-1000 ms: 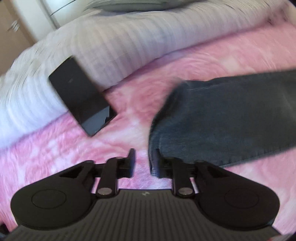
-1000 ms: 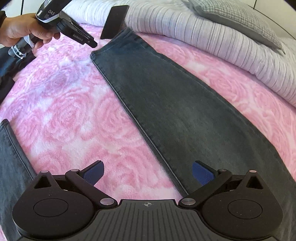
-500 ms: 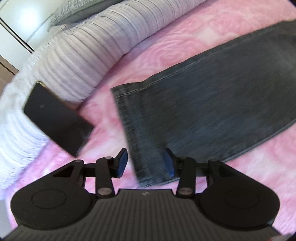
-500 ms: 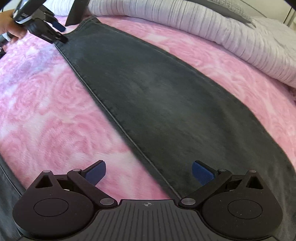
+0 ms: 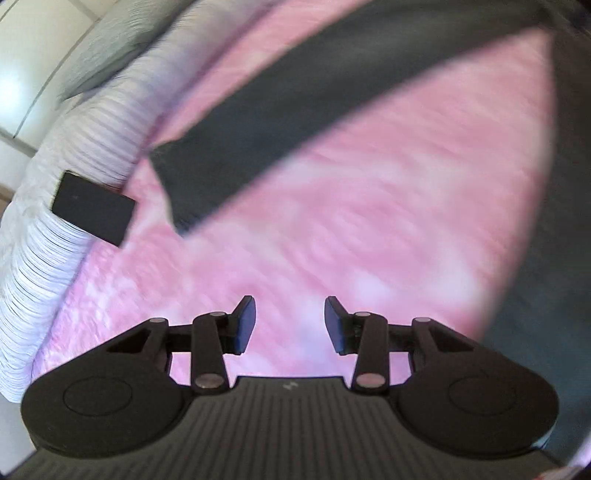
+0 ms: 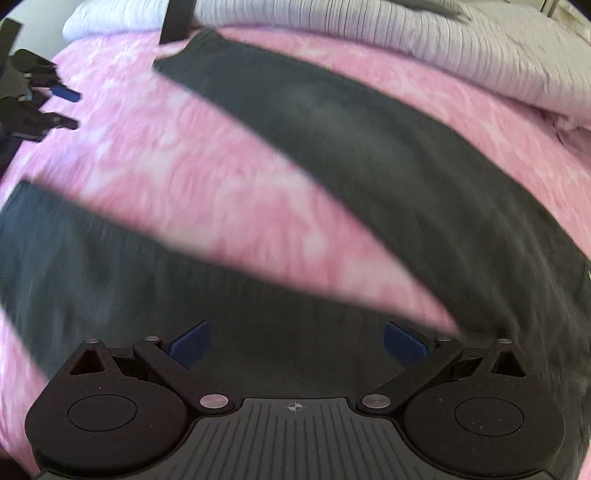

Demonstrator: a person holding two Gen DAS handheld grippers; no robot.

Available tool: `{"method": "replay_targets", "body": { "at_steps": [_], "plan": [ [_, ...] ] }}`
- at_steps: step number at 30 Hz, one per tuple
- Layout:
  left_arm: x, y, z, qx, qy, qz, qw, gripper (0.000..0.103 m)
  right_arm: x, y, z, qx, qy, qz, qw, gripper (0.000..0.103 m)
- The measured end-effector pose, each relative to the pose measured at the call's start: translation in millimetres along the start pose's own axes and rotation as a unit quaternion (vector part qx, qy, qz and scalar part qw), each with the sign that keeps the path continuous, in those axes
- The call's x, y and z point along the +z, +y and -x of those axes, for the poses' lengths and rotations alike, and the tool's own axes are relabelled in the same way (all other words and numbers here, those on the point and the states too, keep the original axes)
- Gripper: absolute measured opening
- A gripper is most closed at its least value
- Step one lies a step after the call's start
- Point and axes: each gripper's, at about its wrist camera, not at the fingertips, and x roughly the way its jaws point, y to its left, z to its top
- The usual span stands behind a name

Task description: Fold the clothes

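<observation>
Since the earlier frames, both grippers have drawn away from the trouser-leg hem: the left gripper (image 5: pixel 289 325), which a second ago had its tips at the hem's corner, now hangs over bare pink blanket (image 5: pixel 369 240), and its jaws have just been opening, with nothing between them. Both views are blurred by motion.

Left wrist view, near to far: the blue pads (image 5: pixel 245 323) stand partly apart over the blanket, gripping nothing. Beyond them the dark jeans (image 5: pixel 295 122) lie flat, one leg running from its squared hem at centre-left up toward the upper right; more dark denim fills the right edge. A black flat rectangular object (image 5: pixel 92 208) leans against the striped white bedding (image 5: pixel 92 140) at the left, just beside the hem but apart from it.

Right wrist view, near to far: the right gripper (image 6: pixel 295 345) has its jaws spread wide and empty, above the upper part of the jeans (image 6: pixel 295 314) where the two legs join. The legs diverge into a V, with pink blanket (image 6: pixel 203 177) between them. The left gripper (image 6: pixel 55 107) shows at the far left edge, clear of the denim. The far leg's hem lies close to the black object (image 6: pixel 177 20) and the striped bedding (image 6: pixel 406 37) along the top.
</observation>
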Motion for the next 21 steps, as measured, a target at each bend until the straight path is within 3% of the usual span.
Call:
{"method": "replay_targets", "body": {
  "at_steps": [3, 6, 9, 11, 14, 17, 21],
  "plan": [
    [-30, -44, 23, -0.011, 0.025, -0.026, 0.9993, 0.038, -29, 2, 11, 0.002, 0.016, 0.005, 1.000, 0.103],
    [-59, -74, 30, -0.019, 0.066, -0.006, 0.9976, 0.039, -53, 6, 9, 0.006, 0.035, 0.008, 0.999, 0.103],
    [-85, -89, 29, -0.001, 0.108, 0.016, 0.9941, 0.039, -69, 10, -3, 0.007, 0.075, 0.011, 0.997, 0.103],
    [-97, -89, 42, 0.020, 0.110, 0.047, 0.9927, 0.039, -72, 14, 6, 0.009, 0.061, 0.009, 0.998, 0.103],
    [-118, -87, 68, 0.028, 0.108, 0.115, 0.9872, 0.040, -73, 26, 25, 0.004, 0.040, 0.003, 0.999, 0.103],
    [-135, -97, 84, 0.020, 0.088, 0.126, 0.9878, 0.040, -75, 41, 37, -0.002, 0.036, -0.016, 0.999, 0.103],
    [-148, -105, 91, 0.029, 0.010, 0.125, 0.9917, 0.040, -83, 83, 51, -0.024, 0.023, -0.026, 0.999, 0.103]
  ]
}}
